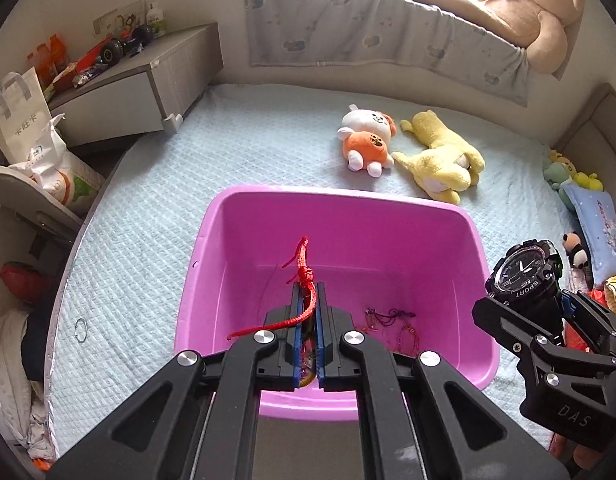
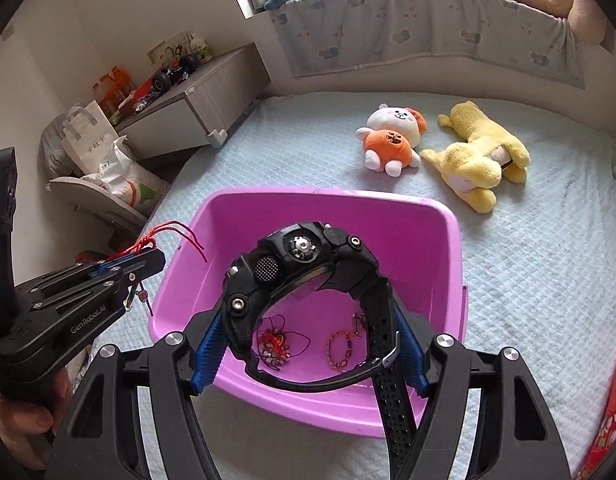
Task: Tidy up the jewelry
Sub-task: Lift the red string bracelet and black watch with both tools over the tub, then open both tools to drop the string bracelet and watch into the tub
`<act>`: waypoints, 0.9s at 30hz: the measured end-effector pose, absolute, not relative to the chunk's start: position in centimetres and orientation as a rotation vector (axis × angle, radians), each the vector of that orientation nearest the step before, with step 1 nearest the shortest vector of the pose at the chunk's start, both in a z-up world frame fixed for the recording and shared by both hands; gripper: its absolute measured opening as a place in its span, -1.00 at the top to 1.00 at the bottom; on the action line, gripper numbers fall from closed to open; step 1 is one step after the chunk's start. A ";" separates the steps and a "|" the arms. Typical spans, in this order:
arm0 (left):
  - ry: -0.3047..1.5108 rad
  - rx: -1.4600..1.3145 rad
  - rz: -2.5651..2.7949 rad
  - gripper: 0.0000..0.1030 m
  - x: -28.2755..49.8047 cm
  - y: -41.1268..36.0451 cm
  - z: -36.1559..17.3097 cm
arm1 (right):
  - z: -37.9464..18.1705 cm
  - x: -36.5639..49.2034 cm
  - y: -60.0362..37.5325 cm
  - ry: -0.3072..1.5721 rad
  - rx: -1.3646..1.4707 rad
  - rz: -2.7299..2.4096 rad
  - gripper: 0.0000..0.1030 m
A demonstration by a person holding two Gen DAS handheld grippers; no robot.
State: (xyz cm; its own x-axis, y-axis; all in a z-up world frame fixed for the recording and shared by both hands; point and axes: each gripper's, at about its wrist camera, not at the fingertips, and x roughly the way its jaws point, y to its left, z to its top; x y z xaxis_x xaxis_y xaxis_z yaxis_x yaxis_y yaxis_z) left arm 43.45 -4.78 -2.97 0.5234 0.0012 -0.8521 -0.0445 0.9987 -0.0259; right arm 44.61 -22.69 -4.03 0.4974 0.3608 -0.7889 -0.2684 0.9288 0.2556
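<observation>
While both my hands hang over the bin, this is how things stand:
Left gripper [image 1: 308, 304]: clenched tight on the red cord bracelet [image 1: 304, 272], its pads nearly meeting; the knotted end sticks out past the tips and a loop trails off to one side
Right gripper [image 2: 308, 344]: jaws set wide but pressing on the black sport watch [image 2: 304, 268], one blue pad against the case, the other against the strap near the buckle
Pink bin [image 1: 408, 208]: sits on the quilted bedspread [image 1: 156, 208]; both loads hover above its open top, neither is in it yet
Already inside: a few thin string bracelets [image 2: 276, 344] and a braided chain bracelet [image 2: 342, 348] lie on the floor of the bin, near its front wall
How the cord handles: I judge it very light and limp, so it sags wherever unsupported and its loose ends may snag on my pads when I let go; the knot is the surest place to pinch
How the watch handles: much heavier, I reckon, with a stiff chunky case and a bendy rubber strap; gripped across case and strap it could pivot, so squeezing the case itself would be steadier
Risk: the watch landing on the fine pieces below
</observation>
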 end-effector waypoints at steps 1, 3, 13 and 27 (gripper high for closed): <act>1.034 -0.044 0.028 0.89 44.3 -4.8 -3.8 | -4.6 45.3 -22.5 0.990 0.098 0.380 -0.33; 1.065 -0.038 0.032 0.89 45.6 -4.7 -5.3 | -6.0 46.4 -22.4 1.016 0.099 0.374 -0.33; 1.229 -0.046 0.056 0.88 49.1 -3.5 -11.8 | -12.6 50.3 -21.7 1.183 0.116 0.319 -0.33; 1.225 -0.038 0.096 -0.68 48.7 -2.0 -11.6 | -12.5 51.6 -22.0 1.256 0.121 0.256 -0.40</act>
State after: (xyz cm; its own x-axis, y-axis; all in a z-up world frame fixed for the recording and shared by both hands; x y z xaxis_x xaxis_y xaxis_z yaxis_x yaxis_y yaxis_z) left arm 48.68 -2.01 -11.57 0.3359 0.0530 -0.9404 -0.0936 0.9954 0.0226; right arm 51.59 -22.00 -12.55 0.2860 0.2569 -0.9232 -0.1247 0.9652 0.2299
